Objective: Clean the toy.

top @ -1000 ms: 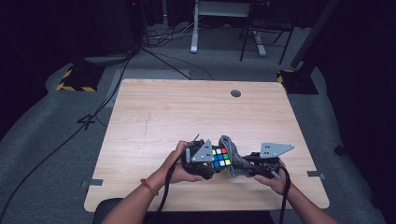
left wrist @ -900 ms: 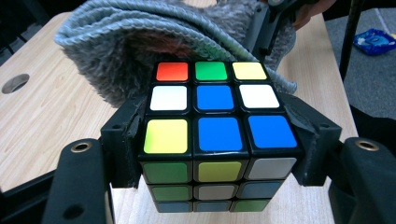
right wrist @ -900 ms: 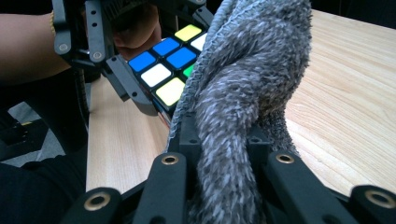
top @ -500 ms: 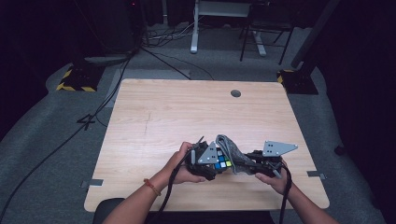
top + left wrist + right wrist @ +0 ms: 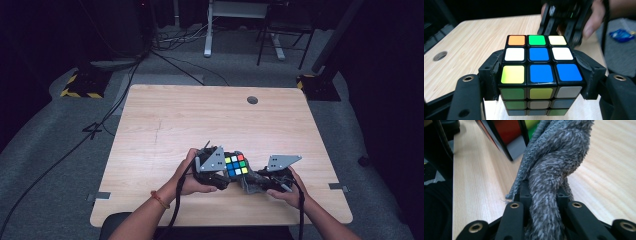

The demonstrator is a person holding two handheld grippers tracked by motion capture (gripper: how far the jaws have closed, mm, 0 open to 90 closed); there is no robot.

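Observation:
A colourful puzzle cube (image 5: pixel 236 164) is held just above the wooden table (image 5: pixel 200 115) near its front edge. My left gripper (image 5: pixel 225 176) is shut on it, and in the left gripper view the black jaws clamp the cube (image 5: pixel 540 72) on both sides, with blue, white, orange, green and yellow tiles on top. My right gripper (image 5: pixel 252 184) is shut on a twisted grey cloth (image 5: pixel 249 181). In the right gripper view the cloth (image 5: pixel 551 170) rises from between the jaws and touches the cube (image 5: pixel 509 132) at its lower corner. The right gripper (image 5: pixel 564 22) also shows behind the cube.
A round cable hole (image 5: pixel 252 100) sits at the table's far right. Cables trail from both grippers over the front edge. Beyond the table stand dark floor, a desk frame (image 5: pixel 207 30) and yellow-black floor markings (image 5: pixel 80 87).
The grey cloth has slid from the cube's top down to its right side, so the top tiles show again. Both hands stay where they were.

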